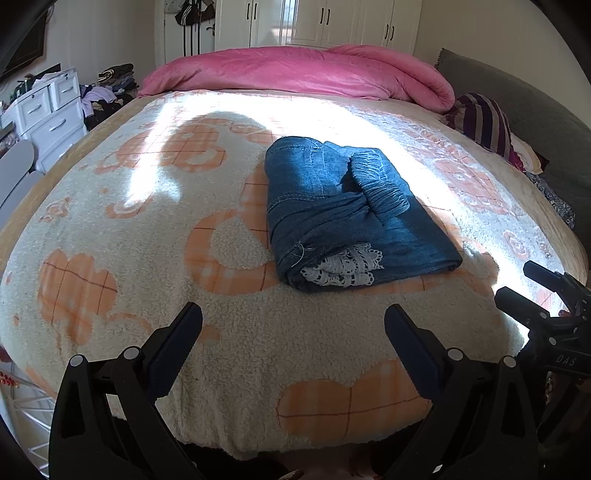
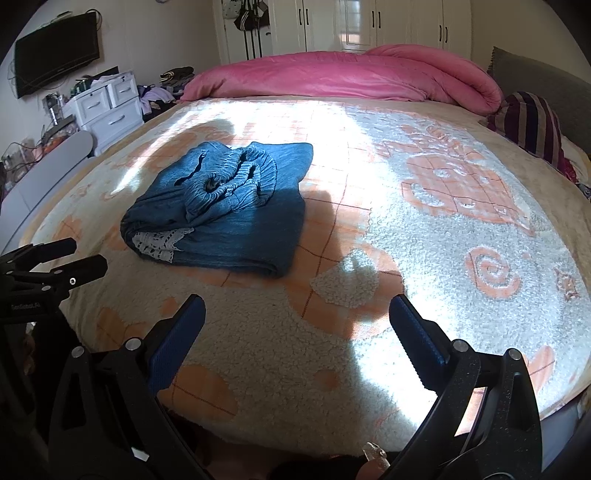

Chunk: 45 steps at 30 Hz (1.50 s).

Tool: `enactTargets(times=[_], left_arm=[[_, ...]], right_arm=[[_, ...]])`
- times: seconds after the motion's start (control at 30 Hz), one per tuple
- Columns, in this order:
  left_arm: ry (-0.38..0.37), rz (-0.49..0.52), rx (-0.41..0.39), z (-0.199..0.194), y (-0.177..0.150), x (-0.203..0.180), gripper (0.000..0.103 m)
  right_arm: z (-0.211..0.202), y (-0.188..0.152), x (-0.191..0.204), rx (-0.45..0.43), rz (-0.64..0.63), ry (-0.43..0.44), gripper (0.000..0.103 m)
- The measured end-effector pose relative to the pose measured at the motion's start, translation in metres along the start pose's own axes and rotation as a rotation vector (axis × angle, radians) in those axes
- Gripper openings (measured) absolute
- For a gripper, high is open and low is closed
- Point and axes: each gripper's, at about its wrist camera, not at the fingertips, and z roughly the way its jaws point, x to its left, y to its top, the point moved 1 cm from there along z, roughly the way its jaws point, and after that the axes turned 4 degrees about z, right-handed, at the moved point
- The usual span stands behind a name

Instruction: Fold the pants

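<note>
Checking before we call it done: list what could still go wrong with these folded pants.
1. The pants form a loose bundle: the gathered waistband bulges on top, so the fold may spring open.
2. White lace trim pokes from the near edge and could snag on re-gripping.
3. Both the left gripper and right gripper have open jaws, so nothing holds the fold.

A wide bed fills both views, covered by a cream fleece blanket with orange checked patterns (image 1: 110,229), bright sunlight falling across its middle. Along the top of the frame lies a rolled pink quilt (image 1: 295,70), and at the right edge a grey padded headboard (image 1: 517,99) with a purple-and-beige striped pillow (image 1: 484,122) beside it. Behind the quilt stand white panelled wardrobe doors with dark handles (image 2: 406,22). At upper left a black flat television (image 2: 55,55) hangs on the pale wall above a white plastic drawer unit (image 2: 107,107), next to a heap of clothes (image 1: 107,96).
</note>
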Motion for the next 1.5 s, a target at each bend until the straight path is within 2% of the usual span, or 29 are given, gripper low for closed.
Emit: enactTargets(times=[1.5], left_arm=[[-0.001, 0.012, 0.007, -0.002, -0.001, -0.003, 0.099]], right_arm=[[-0.003, 0.003, -0.011, -0.003, 0.015, -0.038, 0.094]])
